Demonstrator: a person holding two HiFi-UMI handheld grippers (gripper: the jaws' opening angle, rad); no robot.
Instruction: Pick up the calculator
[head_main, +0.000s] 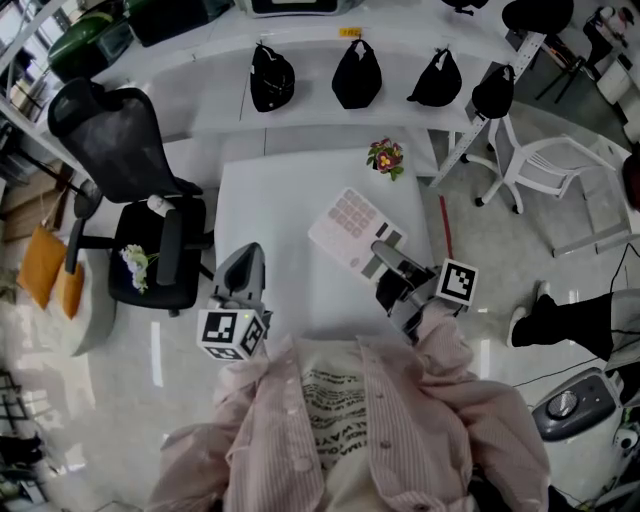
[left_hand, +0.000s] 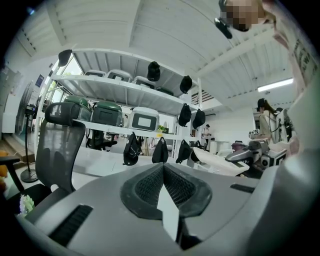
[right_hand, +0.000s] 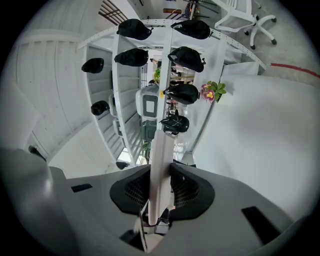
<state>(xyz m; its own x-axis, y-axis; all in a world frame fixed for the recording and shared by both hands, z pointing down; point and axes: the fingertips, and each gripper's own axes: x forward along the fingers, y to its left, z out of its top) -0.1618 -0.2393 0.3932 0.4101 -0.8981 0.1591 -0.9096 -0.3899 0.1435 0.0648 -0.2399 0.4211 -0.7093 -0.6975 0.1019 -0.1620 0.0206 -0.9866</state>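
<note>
The calculator (head_main: 352, 226) is a flat white slab with pale pink keys, held over the white table (head_main: 270, 210). My right gripper (head_main: 386, 253) is shut on its near end. In the right gripper view the calculator (right_hand: 161, 150) runs edge-on between the two dark pads, out toward the shelves. My left gripper (head_main: 243, 268) hovers at the table's near left edge, shut with nothing in it; its pads (left_hand: 150, 186) meet in the left gripper view. That view also shows the calculator (left_hand: 220, 163) off to the right, clear of the tabletop.
A small pot of pink flowers (head_main: 386, 157) stands at the table's far edge. A black office chair (head_main: 130, 190) sits to the left and a white chair (head_main: 545, 165) to the right. Black caps (head_main: 356, 75) hang on the white shelf behind.
</note>
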